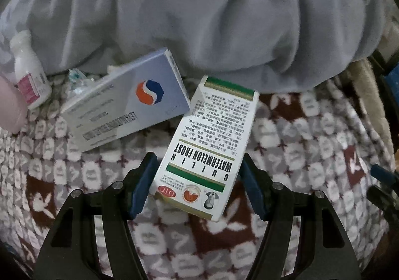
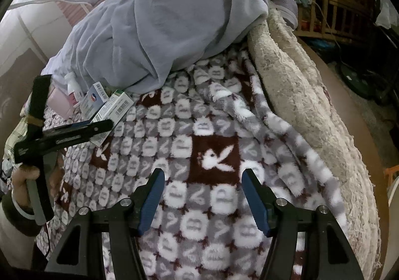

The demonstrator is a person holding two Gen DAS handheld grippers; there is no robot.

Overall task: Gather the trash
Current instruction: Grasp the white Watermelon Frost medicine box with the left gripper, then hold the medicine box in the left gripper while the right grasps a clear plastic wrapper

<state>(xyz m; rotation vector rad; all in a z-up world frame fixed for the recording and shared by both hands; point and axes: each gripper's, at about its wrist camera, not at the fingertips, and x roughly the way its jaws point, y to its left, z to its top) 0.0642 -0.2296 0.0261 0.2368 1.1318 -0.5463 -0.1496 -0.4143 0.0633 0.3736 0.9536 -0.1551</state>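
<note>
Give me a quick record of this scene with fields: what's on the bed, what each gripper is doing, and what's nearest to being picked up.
surface: patterned blanket
items: Watermelon Frost box; blue-grey medicine box; white bottle
behind items: grey garment
left gripper: open, fingers either side of the Watermelon Frost box, not closed on it
right gripper: open, empty, over blanket
nearest pickup: Watermelon Frost box

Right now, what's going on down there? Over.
Left gripper open, straddling Watermelon Frost box, not clamped. Right gripper open, empty, over blanket. Blue-grey medicine box touching target's far corner.
</note>
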